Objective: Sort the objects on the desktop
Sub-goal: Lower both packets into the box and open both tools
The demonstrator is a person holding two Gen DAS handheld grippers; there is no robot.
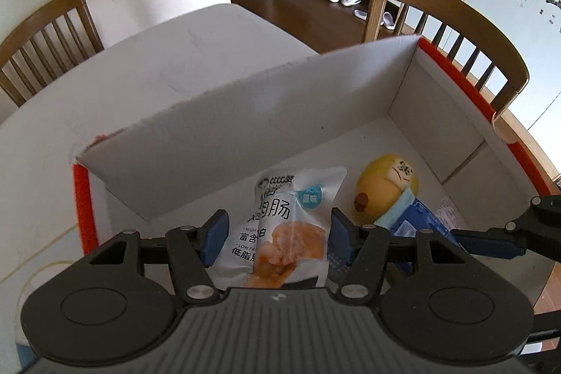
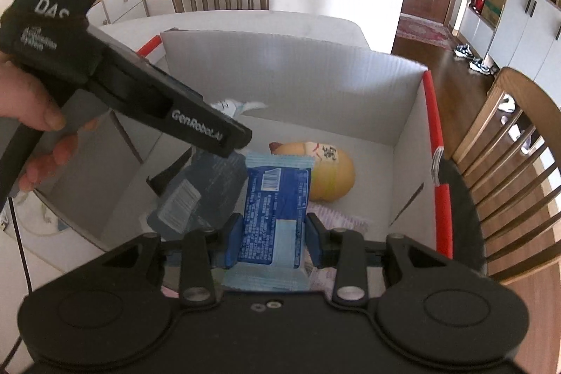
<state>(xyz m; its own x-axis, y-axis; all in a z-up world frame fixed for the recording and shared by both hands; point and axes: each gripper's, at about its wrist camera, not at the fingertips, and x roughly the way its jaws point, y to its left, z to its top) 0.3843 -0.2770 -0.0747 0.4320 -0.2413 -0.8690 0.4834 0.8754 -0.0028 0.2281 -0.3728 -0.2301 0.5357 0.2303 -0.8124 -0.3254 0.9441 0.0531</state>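
Left gripper (image 1: 277, 235) poised over the open white corrugated box with orange-red edge trim (image 1: 438, 114), its blue-padded fingers (image 1: 215, 235) pinching a white sausage snack pouch printed with an orange food picture (image 1: 280, 226) by its two side edges. Pouch hanging between those fingers, its top end reaching ahead of the tips, above the box floor. Just right of the left fingers, on the box floor, a round yellow toy with a drawn face (image 1: 387, 190), and beside it a glimpse of the blue packet. Right gripper (image 2: 271, 239) likewise angled down into the same box, fingers (image 2: 235, 239) closed against the sides of a blue foil-wrapped snack bar with a barcode (image 2: 275, 219); wrapper standing lengthwise between the pads, its crimped far end pointing toward the yellow toy, which sits just beyond the fingertips on the box floor. Left of the right fingers, a dark grey-blue packet with a barcode label (image 2: 200, 195), partly under the black body of the other gripper; whether it lies on the floor cannot be told. A hand (image 2: 31, 114) wrapped round that gripper's handle at the left edge. Box resting on a white desk (image 1: 157, 69), wooden slat-back chairs (image 1: 452, 34) around it.
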